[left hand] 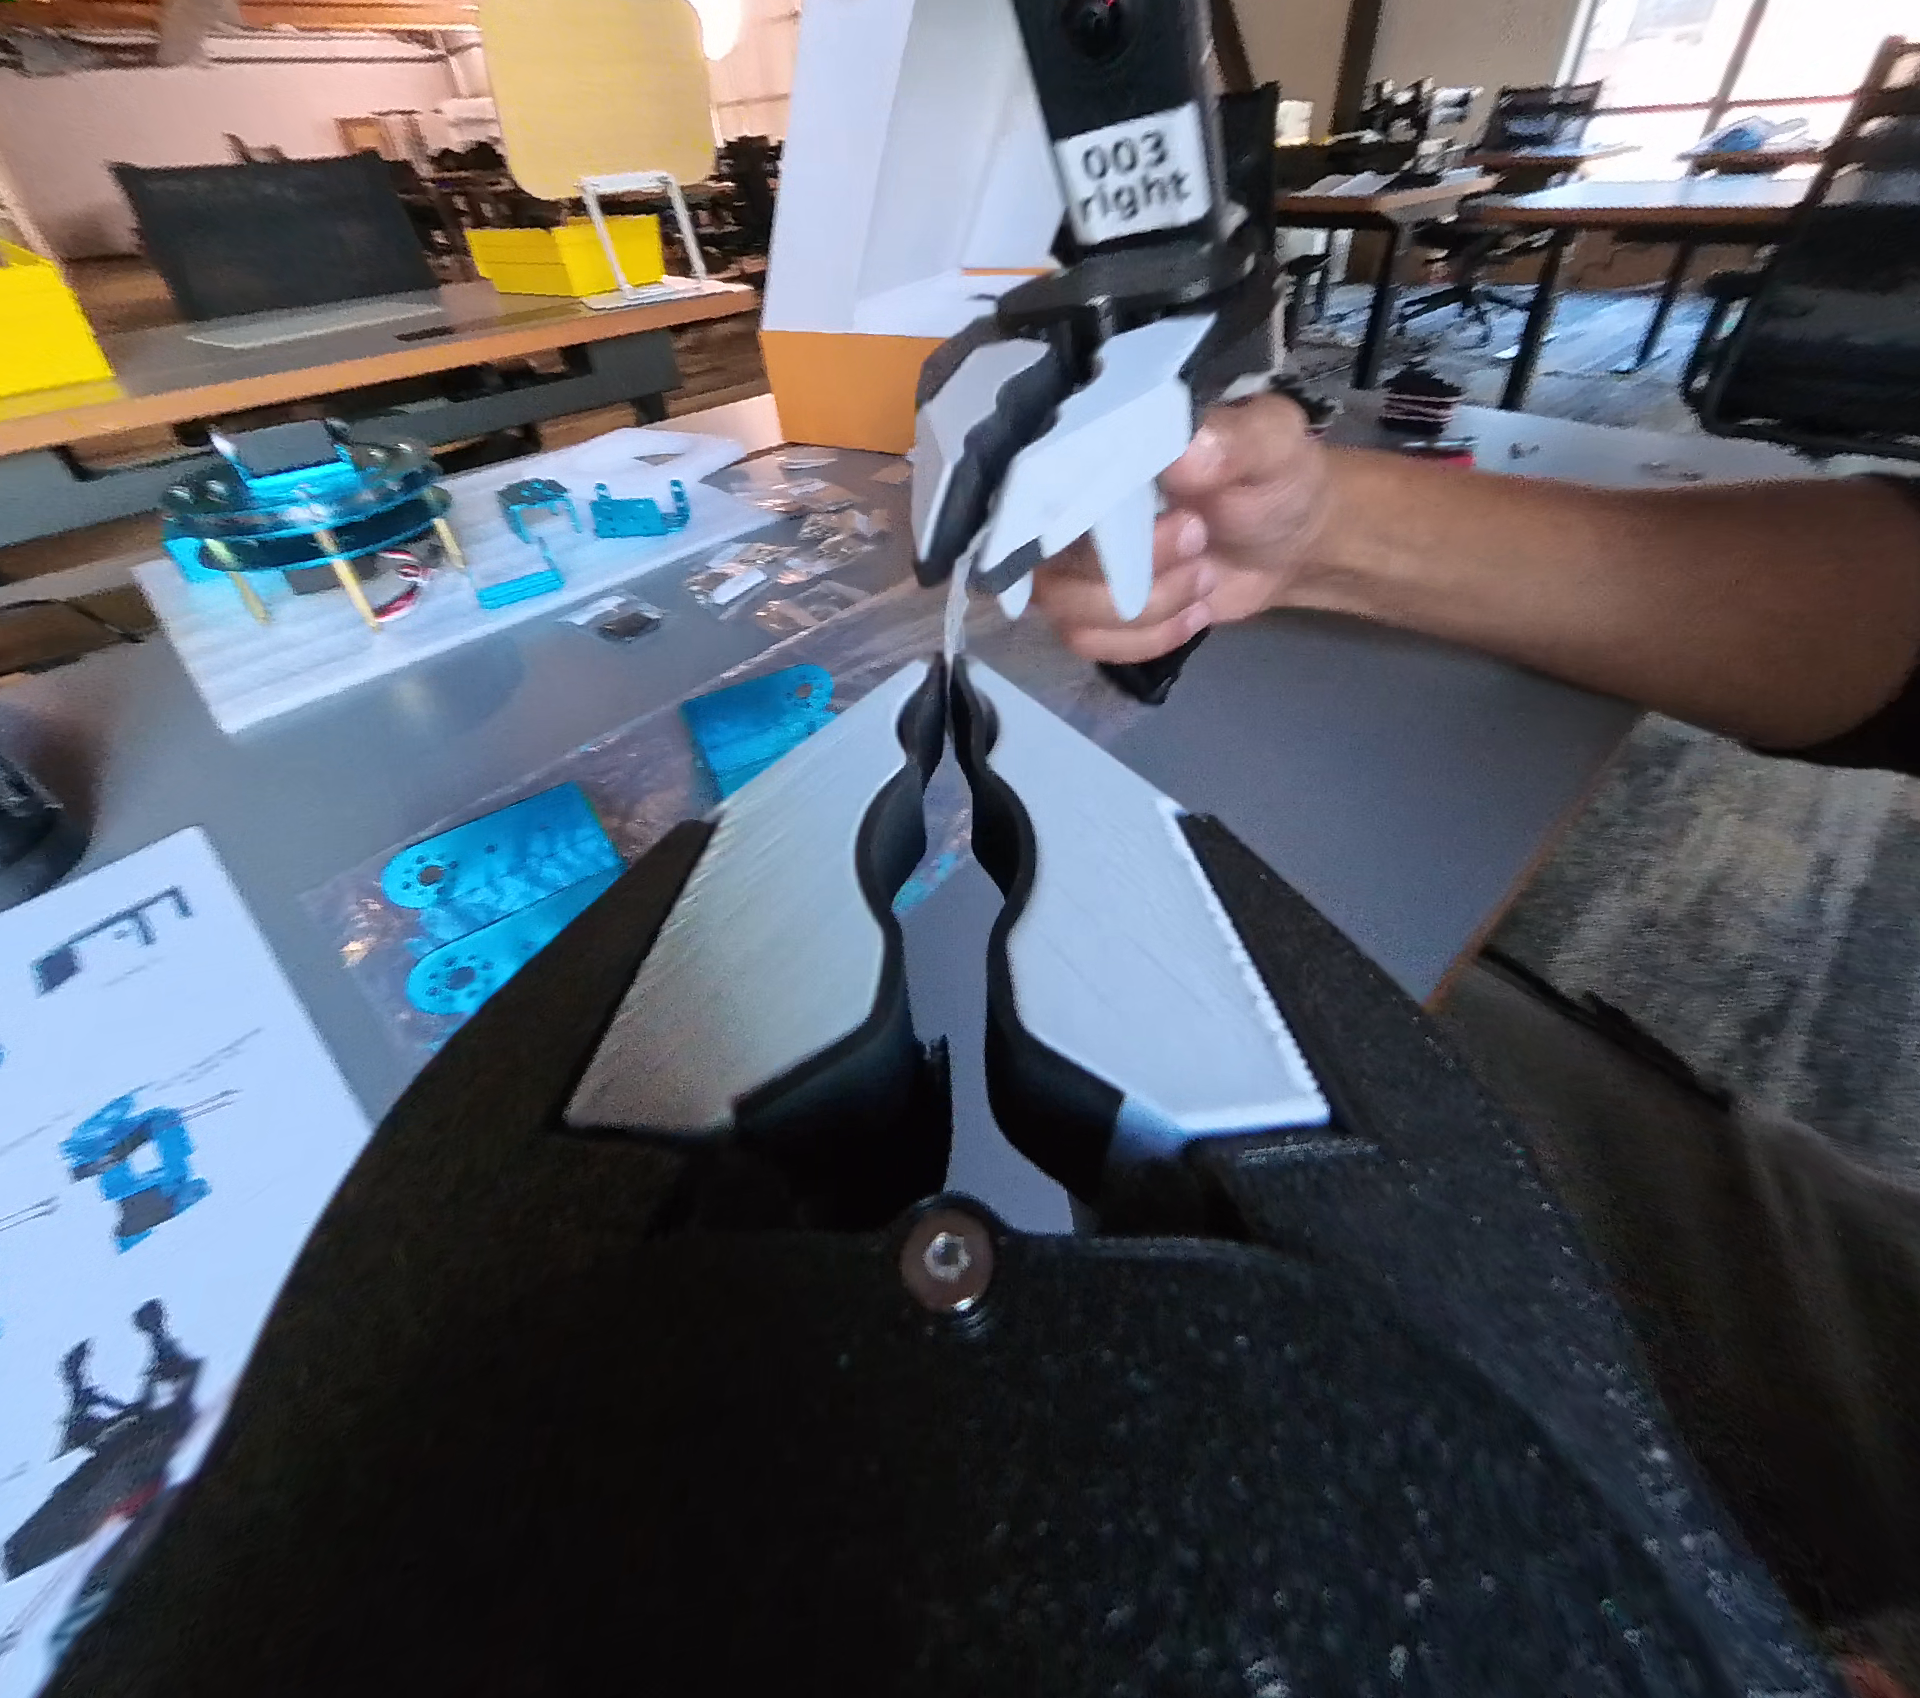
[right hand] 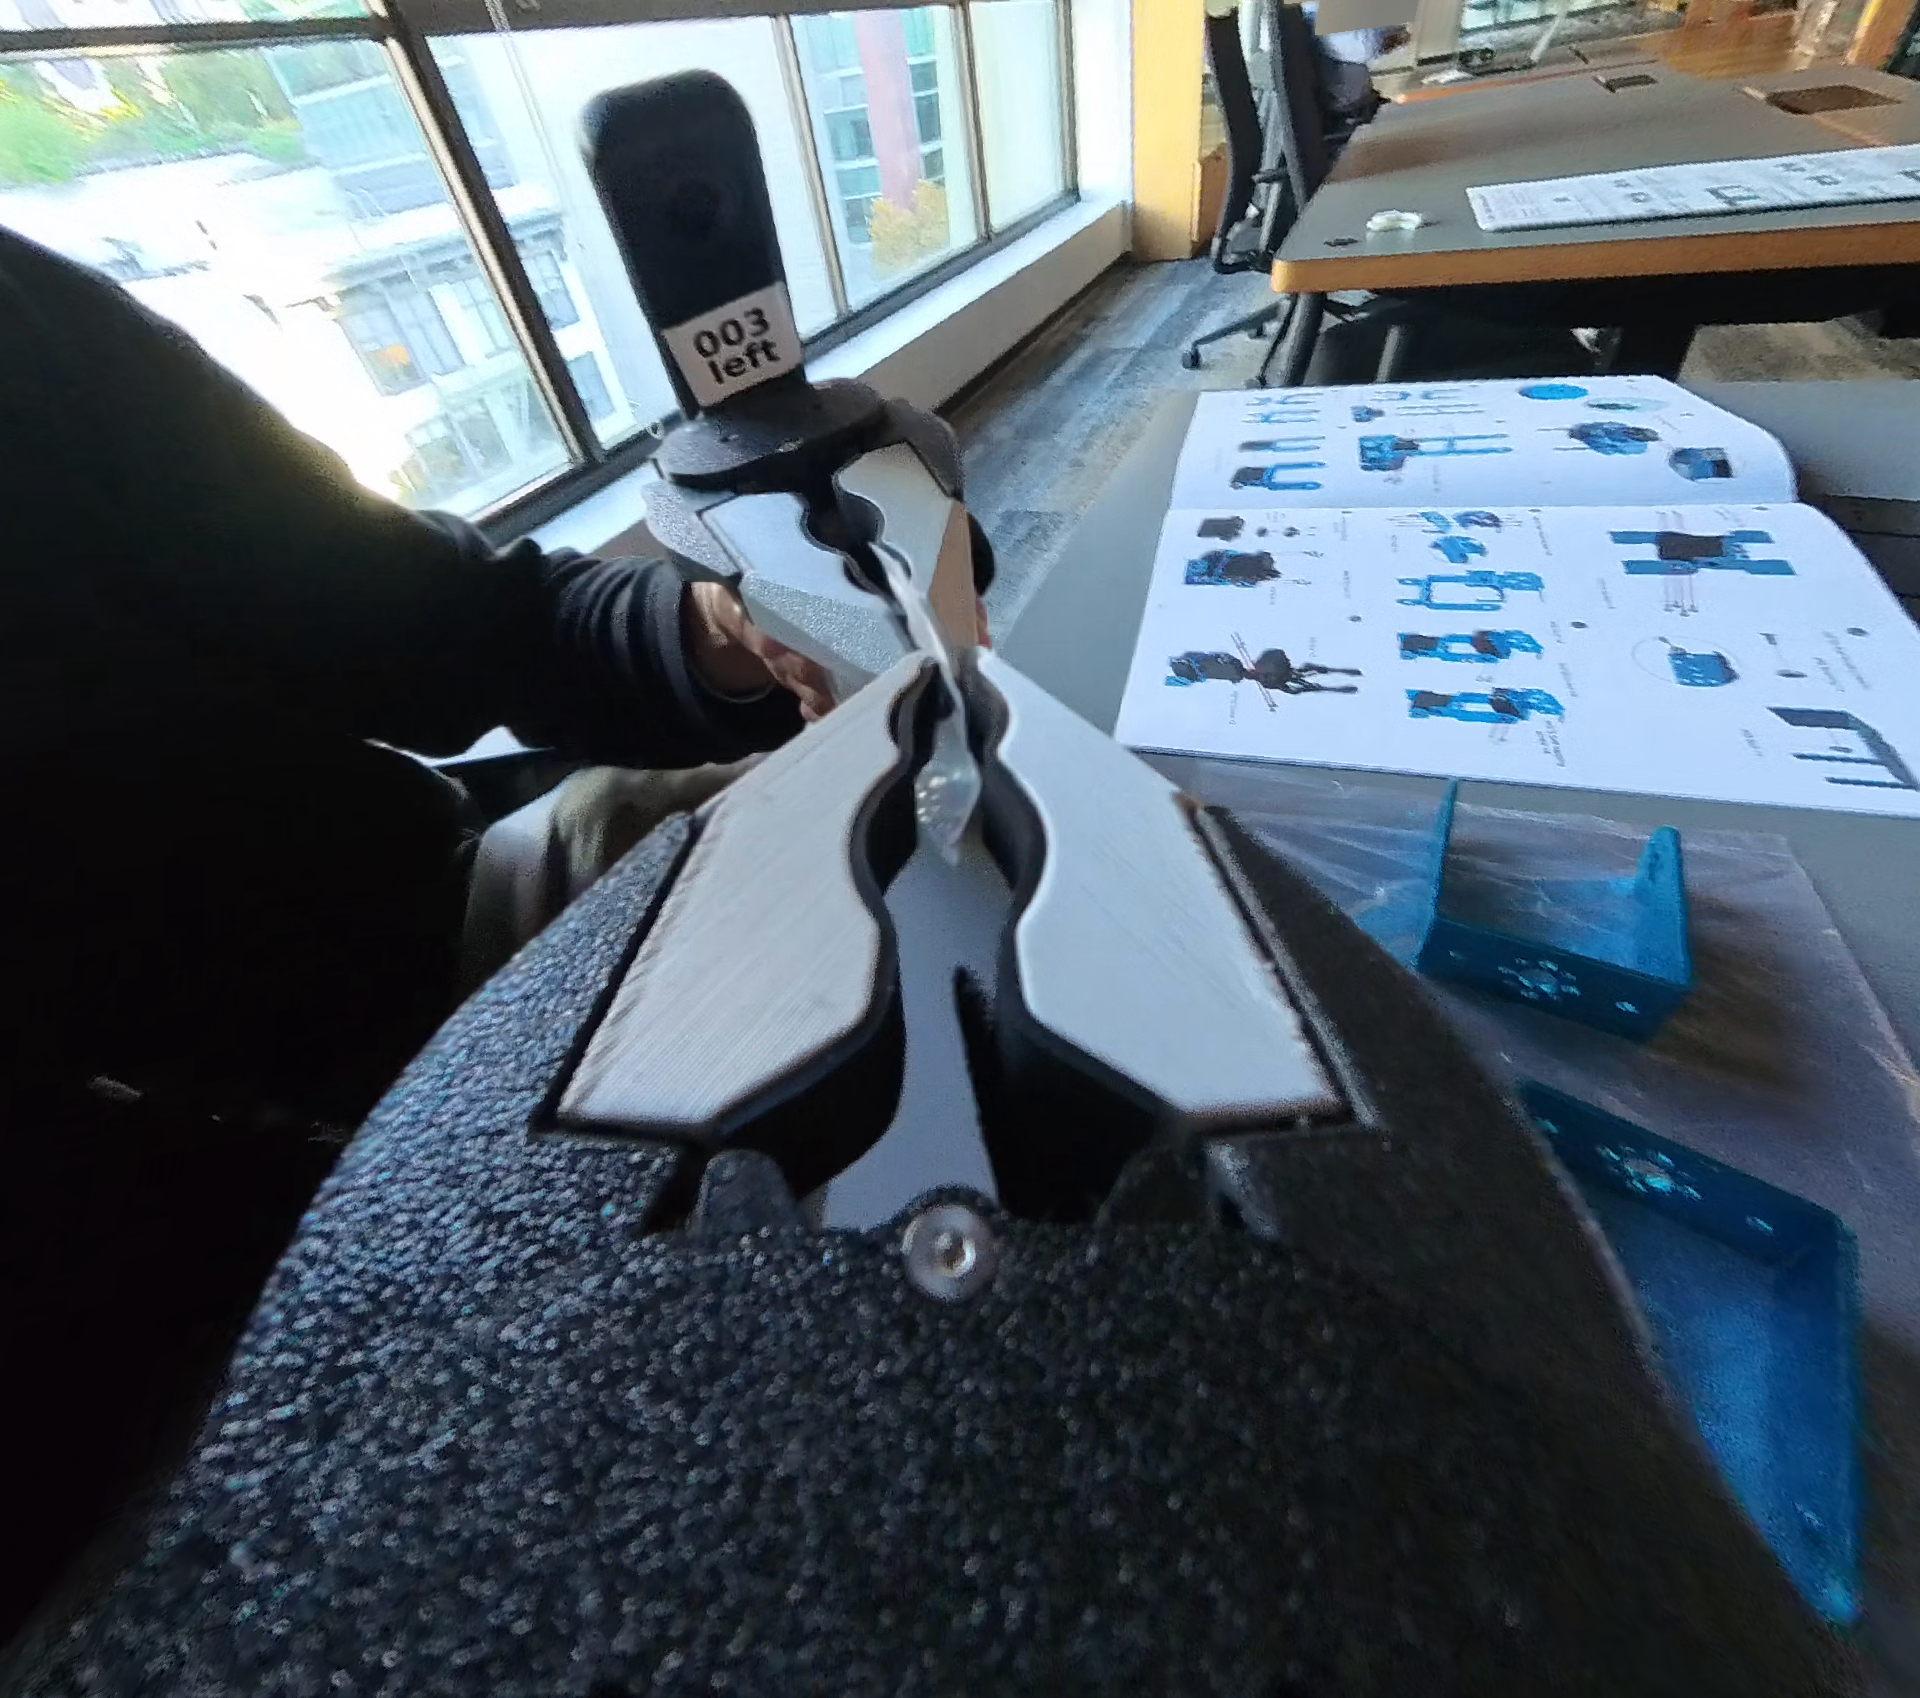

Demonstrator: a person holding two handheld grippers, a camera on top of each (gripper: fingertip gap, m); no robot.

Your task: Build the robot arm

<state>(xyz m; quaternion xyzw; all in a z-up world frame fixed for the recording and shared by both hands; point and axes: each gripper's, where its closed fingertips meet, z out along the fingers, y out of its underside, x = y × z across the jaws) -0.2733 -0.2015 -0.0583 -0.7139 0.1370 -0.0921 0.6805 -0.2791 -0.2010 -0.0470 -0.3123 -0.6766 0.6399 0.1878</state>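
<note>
tools meet in mid-air above a grey counter (left hand: 1351, 765), each pinched on one end of the same small clear plastic packet (right hand: 940, 775), so it hangs stretched between them rather than lying on the surface.

going left to right in the left wrist view: an open instruction booklet (left hand: 125, 1077) lies flat at the near left edge, its pages up so the pictures can be read. beyond it, blue metal brackets in clear bags (left hand: 499, 890) lie on the counter, still wrapped. farther back a half-built blue round chassis (left hand: 301, 505) stands on brass posts on a white foam sheet (left hand: 312, 661), with more small blue parts and little bags spread beside it. in the middle, the left tool (left hand: 948, 677) has its fingers drawn narrow, the tips closed on the packet's lower end. just above, the right tool (left hand: 961, 583) points down at it, held by a bare hand (left hand: 1226, 526), its tips gripping the upper end. an upright white and orange box (left hand: 894, 194) stands behind.

in the right wrist view: a dark sleeve (right hand: 312, 557) reaches in from the left, holding the left tool (right hand: 914, 609) near the window. the packet runs from those fingers into the right tool (right hand: 951, 692), whose fingers are also narrow and closed on it. something small and pale sits inside the packet; i cannot tell what.
</note>
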